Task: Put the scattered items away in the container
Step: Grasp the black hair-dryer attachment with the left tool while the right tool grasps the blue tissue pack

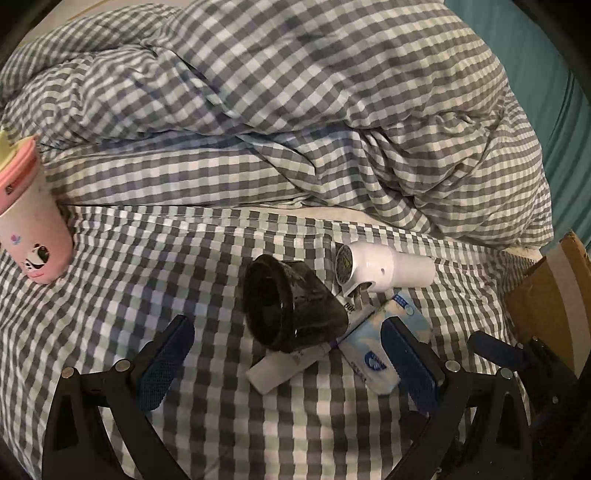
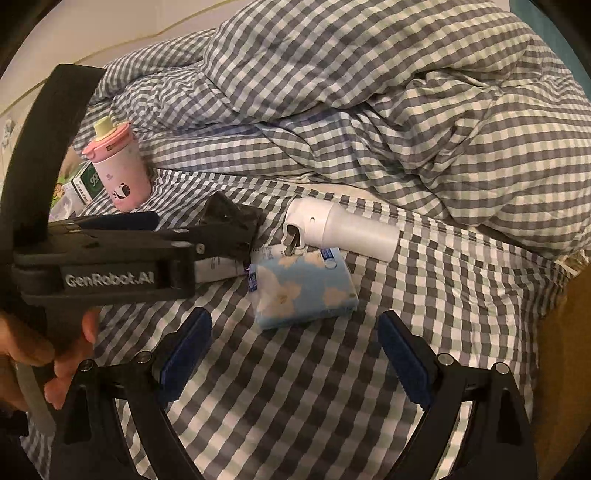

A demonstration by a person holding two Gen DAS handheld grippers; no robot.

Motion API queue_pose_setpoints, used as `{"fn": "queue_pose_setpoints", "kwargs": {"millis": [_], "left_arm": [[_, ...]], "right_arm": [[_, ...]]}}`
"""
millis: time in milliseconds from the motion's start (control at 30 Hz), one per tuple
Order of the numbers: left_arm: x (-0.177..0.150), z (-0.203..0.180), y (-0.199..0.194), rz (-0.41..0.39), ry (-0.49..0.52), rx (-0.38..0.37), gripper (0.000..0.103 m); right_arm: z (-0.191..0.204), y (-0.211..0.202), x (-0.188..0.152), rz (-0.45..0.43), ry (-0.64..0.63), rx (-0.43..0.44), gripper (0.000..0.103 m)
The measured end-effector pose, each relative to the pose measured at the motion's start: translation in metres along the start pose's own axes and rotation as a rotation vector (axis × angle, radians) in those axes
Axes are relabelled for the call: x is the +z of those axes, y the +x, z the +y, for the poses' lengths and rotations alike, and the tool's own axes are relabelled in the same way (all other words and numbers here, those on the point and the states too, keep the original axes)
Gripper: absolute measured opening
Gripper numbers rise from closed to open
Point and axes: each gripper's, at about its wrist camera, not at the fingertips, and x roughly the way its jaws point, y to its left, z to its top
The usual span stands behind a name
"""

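Since nothing's boxed yet, we list: left gripper (image 1: pixel 280 369) wide, empty, w/ black cup (image 1: pixel 291 302) ahead; right gripper (image 2: pixel 295 363) wide, empty, facing tissue pack (image 2: pixel 304 290).

A rumpled checked duvet (image 1: pixel 295 92) lies heaped on the matching checked bedsheet (image 1: pixel 147 266).

A bed (image 1: pixel 207 424) fills the view. Its sheet has small grey, white and pale green squares. A big puffy blanket (image 1: pixel 295 110) with the same squares is bunched up at the back of the bed. A pale wall (image 2: pixel 122 26) shows behind it at the top left. The light is dim and warm.
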Motion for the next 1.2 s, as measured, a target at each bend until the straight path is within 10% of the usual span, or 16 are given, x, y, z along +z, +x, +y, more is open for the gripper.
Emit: {"fn": "queue_pose_setpoints", "kwargs": {"millis": [333, 600, 1200], "left_arm": [[0.004, -0.004, 0.022, 0.024, -0.001, 0.015, 0.097], [0.002, -0.005, 0.038, 0.076, 0.035, 0.031, 0.049], [0.006, -0.001, 0.016, 0.035, 0.060, 0.034, 0.045]], "right_arm": [[-0.007, 0.018, 0.007, 0.013, 0.002, 0.013, 0.091], [-0.004, 0.033, 0.007, 0.024, -0.004, 0.023, 0.091], [0.000, 0.039, 0.005, 0.046, -0.026, -0.025, 0.075]]}}
